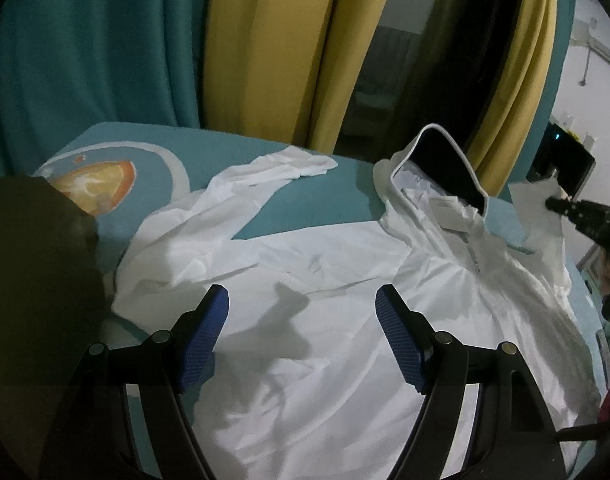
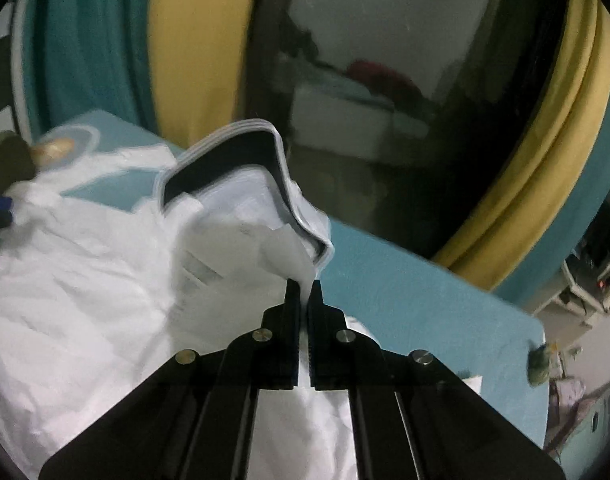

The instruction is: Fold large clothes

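A white hooded jacket (image 1: 313,320) lies spread on a teal bed (image 1: 313,208), one sleeve (image 1: 273,168) stretched toward the far left. Its hood (image 1: 441,168), dark inside with a white rim, stands up at the far right. My left gripper (image 1: 303,300) hovers open over the jacket's body, blue pads (image 1: 399,340) wide apart with nothing between them. In the right wrist view my right gripper (image 2: 304,284) is shut on a fold of the white jacket (image 2: 85,280) just below the hood (image 2: 241,176), lifting it. The right gripper (image 1: 555,204) also shows at the far right of the left wrist view.
Teal and yellow curtains (image 1: 265,48) hang behind the bed, with a dark window (image 2: 365,100) between them. A cushion with an orange print (image 1: 93,184) lies at the bed's far left. A dark blurred shape (image 1: 33,272) blocks the left side. Clutter (image 2: 577,280) stands past the bed's right edge.
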